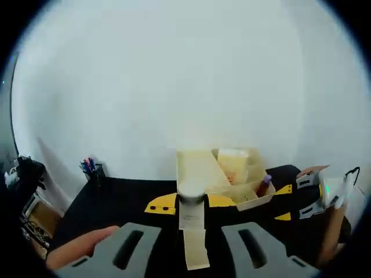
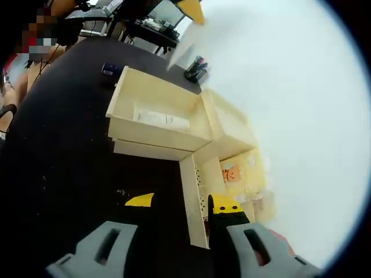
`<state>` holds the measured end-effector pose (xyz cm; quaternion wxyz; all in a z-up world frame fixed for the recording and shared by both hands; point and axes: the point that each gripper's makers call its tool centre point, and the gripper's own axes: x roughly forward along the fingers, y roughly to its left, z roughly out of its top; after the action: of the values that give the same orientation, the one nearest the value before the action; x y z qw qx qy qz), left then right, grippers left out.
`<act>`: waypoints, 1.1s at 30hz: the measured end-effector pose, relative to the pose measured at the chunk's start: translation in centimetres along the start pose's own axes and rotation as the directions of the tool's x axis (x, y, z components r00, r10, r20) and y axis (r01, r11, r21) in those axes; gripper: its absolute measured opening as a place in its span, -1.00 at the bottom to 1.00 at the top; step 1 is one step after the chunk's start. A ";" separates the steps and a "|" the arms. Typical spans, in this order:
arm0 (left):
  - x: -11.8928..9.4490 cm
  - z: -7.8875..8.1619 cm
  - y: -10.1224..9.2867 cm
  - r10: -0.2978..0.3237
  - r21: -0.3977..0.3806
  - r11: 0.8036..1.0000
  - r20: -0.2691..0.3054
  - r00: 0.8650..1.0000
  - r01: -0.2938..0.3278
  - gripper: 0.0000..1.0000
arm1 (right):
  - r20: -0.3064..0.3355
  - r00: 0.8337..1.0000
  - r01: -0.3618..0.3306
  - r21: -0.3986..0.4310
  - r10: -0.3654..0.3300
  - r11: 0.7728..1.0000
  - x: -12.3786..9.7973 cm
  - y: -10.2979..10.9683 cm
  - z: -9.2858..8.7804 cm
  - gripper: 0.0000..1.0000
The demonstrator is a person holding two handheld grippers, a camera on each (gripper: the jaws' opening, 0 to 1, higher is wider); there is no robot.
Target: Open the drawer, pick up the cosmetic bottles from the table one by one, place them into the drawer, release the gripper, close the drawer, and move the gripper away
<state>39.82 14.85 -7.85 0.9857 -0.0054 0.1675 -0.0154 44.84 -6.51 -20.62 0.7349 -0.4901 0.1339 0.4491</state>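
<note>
I've got one cosmetic bottle (image 1: 193,223) clamped between the left gripper (image 1: 191,246) jaws: pale cream body, silver-grey cap on the far end, held above the black counter (image 1: 122,200). Past it in the left gripper view sits the cream drawer unit (image 1: 223,176) against the white wall (image 1: 174,75). A small dark bottle with a red cap (image 1: 264,184) stands at the drawer unit's right edge, whether inside the tray or just beside it I can't tell.

Right gripper view: the drawer (image 2: 155,124) is pulled out of the unit, open side up, a flat white label or sheet (image 2: 161,119) lying on its floor. Right gripper (image 2: 174,249) jaws are spread with nothing between them, hovering over the counter near the unit's corner. Yellow markers (image 2: 139,200) lie on the counter just beyond the jaws.

Left gripper view again: pen holder (image 1: 93,169) with coloured pens at the counter's far left by the wall. A hand (image 1: 78,249) shows at lower left. The other gripper (image 1: 324,194) comes in from the right edge.
</note>
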 end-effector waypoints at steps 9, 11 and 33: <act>-6.3 -3.7 5.1 0.102 -0.028 0.994 -0.018 0.995 -0.102 -0.76 | 0.001 1.000 0.004 -0.008 -0.004 1.000 0.0 -0.2 0.6 -0.37; -7.4 -4.7 6.1 0.121 -0.037 0.992 -0.022 0.992 -0.122 -0.76 | 0.003 1.000 0.006 -0.010 -0.006 1.000 -0.1 -0.2 0.6 -0.37; -15.7 -16.3 10.0 0.196 -0.043 0.977 -0.180 0.964 -0.207 -0.77 | -0.006 0.999 0.048 -0.020 -0.048 0.999 -1.9 -1.1 0.2 -0.37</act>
<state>19.89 25.30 -18.26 0.9630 -0.0171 0.2535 0.0897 44.61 -7.45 -18.62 0.7400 -0.5020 0.1201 0.4312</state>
